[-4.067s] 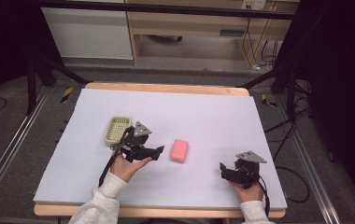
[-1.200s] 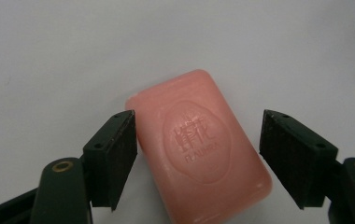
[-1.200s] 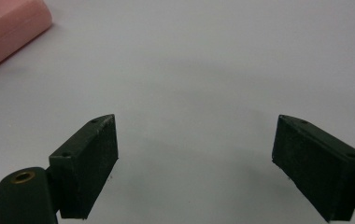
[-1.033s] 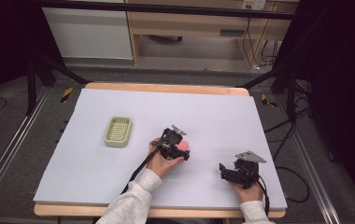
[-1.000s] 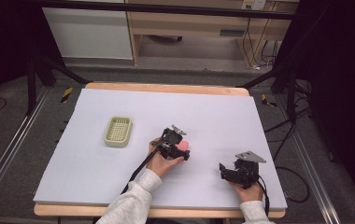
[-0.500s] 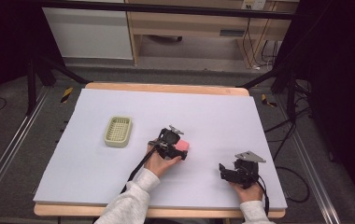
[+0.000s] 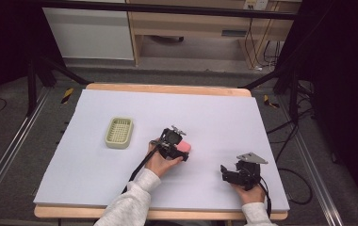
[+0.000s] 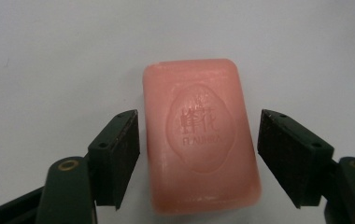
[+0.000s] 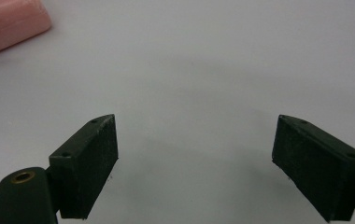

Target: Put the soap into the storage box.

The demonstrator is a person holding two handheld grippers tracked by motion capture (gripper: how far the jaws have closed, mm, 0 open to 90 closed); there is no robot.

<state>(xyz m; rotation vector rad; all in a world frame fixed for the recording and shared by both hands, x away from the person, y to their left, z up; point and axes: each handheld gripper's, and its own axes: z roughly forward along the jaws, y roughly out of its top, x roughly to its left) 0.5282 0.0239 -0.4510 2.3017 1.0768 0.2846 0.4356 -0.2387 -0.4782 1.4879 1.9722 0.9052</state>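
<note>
The pink soap [image 8: 200, 135] lies flat on the counter [image 7: 271, 122], between the spread jaws of the left tool [image 8: 199, 158], neither touching. It looks stiff, light and likely slick, so its long sides suit the grip. The right tool [image 9: 194, 163] rests apart, released.

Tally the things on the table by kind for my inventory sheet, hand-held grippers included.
Pink soap bar: 1
Pale green soap dish: 1
Hand-held grippers: 2, the left gripper open around the soap, the right gripper open over bare table
Total: 4
</note>
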